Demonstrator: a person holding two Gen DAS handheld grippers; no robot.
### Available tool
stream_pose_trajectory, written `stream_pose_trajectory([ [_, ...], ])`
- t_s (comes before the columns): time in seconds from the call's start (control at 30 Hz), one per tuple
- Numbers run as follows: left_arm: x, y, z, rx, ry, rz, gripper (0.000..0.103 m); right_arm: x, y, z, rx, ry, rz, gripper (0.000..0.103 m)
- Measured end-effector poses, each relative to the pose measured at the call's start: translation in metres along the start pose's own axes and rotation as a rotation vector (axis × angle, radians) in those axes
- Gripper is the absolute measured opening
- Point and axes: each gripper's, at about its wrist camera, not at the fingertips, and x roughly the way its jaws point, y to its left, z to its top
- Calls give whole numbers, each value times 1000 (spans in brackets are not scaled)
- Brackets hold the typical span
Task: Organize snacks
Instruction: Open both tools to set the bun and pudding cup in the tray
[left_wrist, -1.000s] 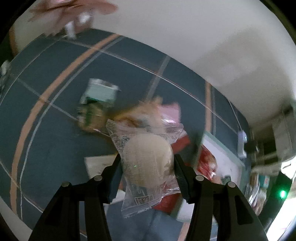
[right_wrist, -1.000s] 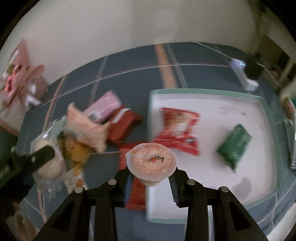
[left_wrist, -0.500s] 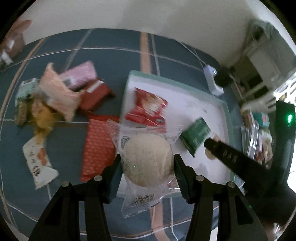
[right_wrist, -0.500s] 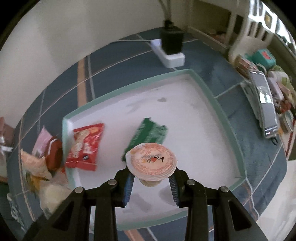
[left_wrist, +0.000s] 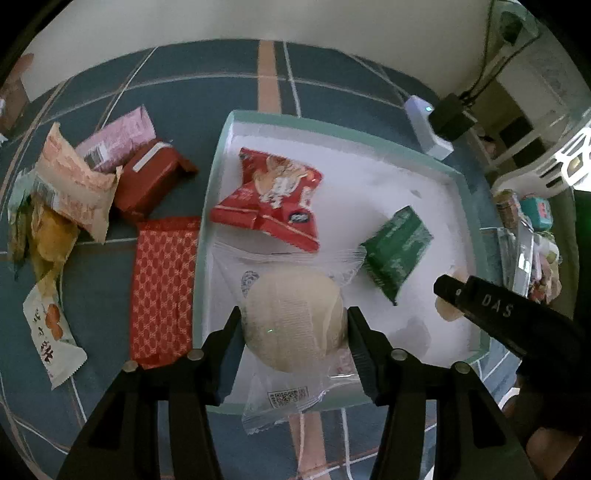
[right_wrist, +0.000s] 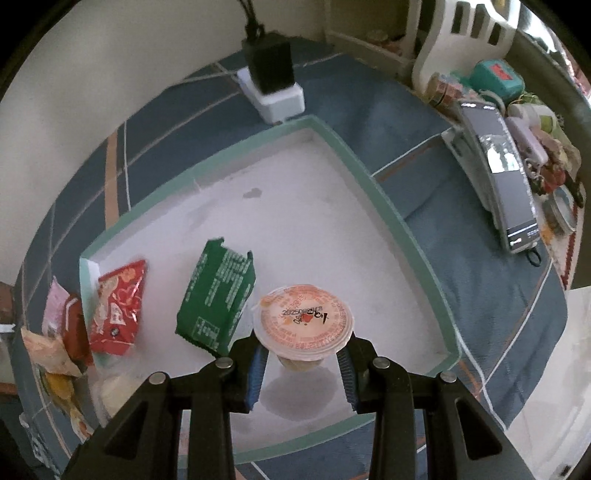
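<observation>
My left gripper (left_wrist: 293, 332) is shut on a round pale bun in a clear wrapper (left_wrist: 291, 321), held over the near left part of the white tray with a green rim (left_wrist: 218, 155). My right gripper (right_wrist: 303, 363) is shut on a jelly cup with an orange lid (right_wrist: 304, 319), low over the tray's near right part (right_wrist: 347, 206). A red snack bag (left_wrist: 273, 195) and a green packet (left_wrist: 397, 251) lie in the tray. The right gripper also shows in the left wrist view (left_wrist: 448, 299).
Loose snacks lie left of the tray: a red patterned packet (left_wrist: 164, 284), a dark red pack (left_wrist: 147, 177), a pink pack (left_wrist: 114, 138), a peach bag (left_wrist: 74, 184). A power strip (right_wrist: 273, 92) sits behind the tray. A phone (right_wrist: 506, 166) and clutter lie to the right.
Both grippers have moved right, from over the loose snacks to over the tray, and lower. The cup has tilted a little in the right gripper's jaws.
</observation>
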Motion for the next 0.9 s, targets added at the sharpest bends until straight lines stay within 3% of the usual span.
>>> stream_pose_trajectory([
  [0.3, 18, 6, 1, -9, 39, 17, 56, 25, 8, -9, -40, 89, -12, 37],
  [0.6, 30, 4, 0, 6, 57, 20, 62, 28, 14, -11, -61, 89, -36, 40],
  [0.73, 33, -3, -2, 49, 57, 39, 69, 35, 20, -9, -66, 103, -35, 69],
  [0.83, 36, -8, -3, 60, 59, 39, 76, 36, 22, -10, -69, 102, -43, 69],
  [0.9, 37, -10, -3, 63, 63, 30, 79, 36, 22, -10, -63, 100, -46, 75],
])
